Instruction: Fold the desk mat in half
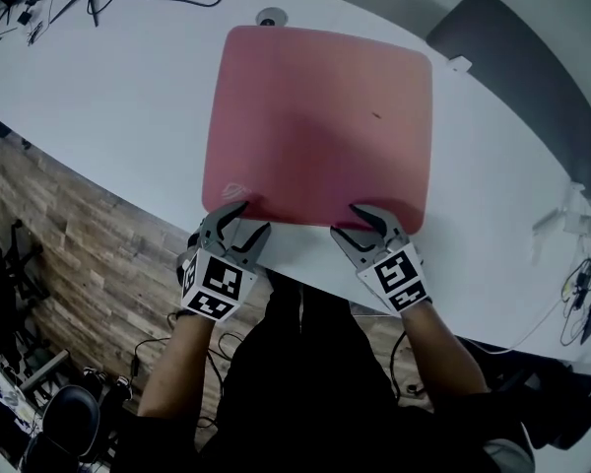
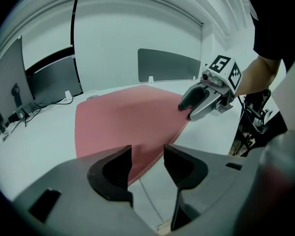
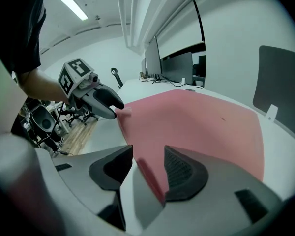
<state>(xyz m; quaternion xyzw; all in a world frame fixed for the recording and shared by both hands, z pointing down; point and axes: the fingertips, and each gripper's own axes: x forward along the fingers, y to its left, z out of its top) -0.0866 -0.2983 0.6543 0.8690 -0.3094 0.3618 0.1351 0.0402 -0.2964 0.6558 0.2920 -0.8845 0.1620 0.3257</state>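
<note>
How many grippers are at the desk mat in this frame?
2. The left gripper is at the near-left corner of the pink desk mat. The right gripper is further right along the near edge. Each has its jaws apart around that edge. No others seen.

The white table (image 1: 108, 97) spread under my left gripper (image 1: 244, 223), cables (image 1: 39, 3) tangled far ahead to its left. A round grommet (image 1: 271, 16) sat straight ahead. A dark grey panel (image 1: 517, 67) stood ahead-right of my right gripper (image 1: 350, 221).
</note>
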